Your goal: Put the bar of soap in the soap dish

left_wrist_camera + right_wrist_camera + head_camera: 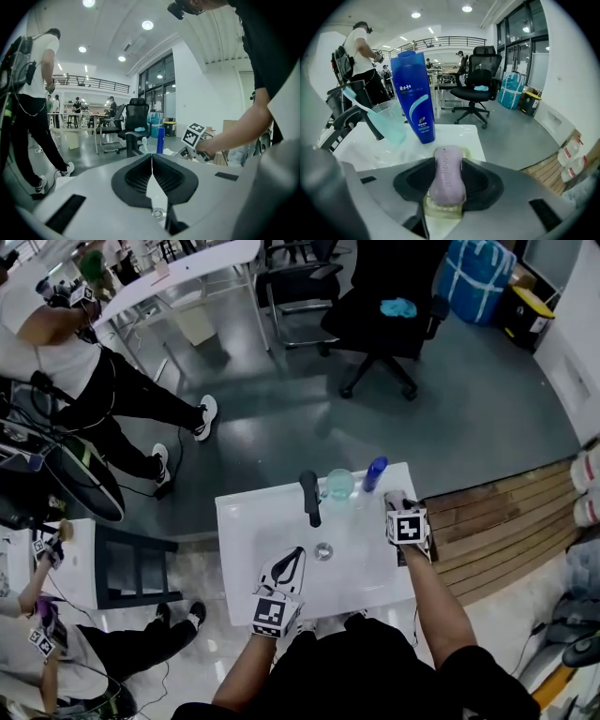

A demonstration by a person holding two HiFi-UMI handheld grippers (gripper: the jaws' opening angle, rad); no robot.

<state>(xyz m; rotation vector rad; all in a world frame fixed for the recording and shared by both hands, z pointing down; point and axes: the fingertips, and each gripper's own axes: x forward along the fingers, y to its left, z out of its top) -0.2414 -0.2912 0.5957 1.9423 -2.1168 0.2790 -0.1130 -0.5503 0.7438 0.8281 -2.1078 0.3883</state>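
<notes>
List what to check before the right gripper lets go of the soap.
1. Grip: the right gripper has both jaws closed on the purple soap, which sits lengthwise between them. Ok.
2. Target below: the pale soap dish lies directly under the soap, its rim showing at both ends. Ok.
3. Contact: whether the soap already rests on the dish's ridges. Cannot tell.
4. Neighbours: the blue bottle and the cup stand beyond the dish, apart from it. Ok.
5. Other hand: the left gripper is shut with nothing between its jaws, off to the side of the right one. Ok.
</notes>
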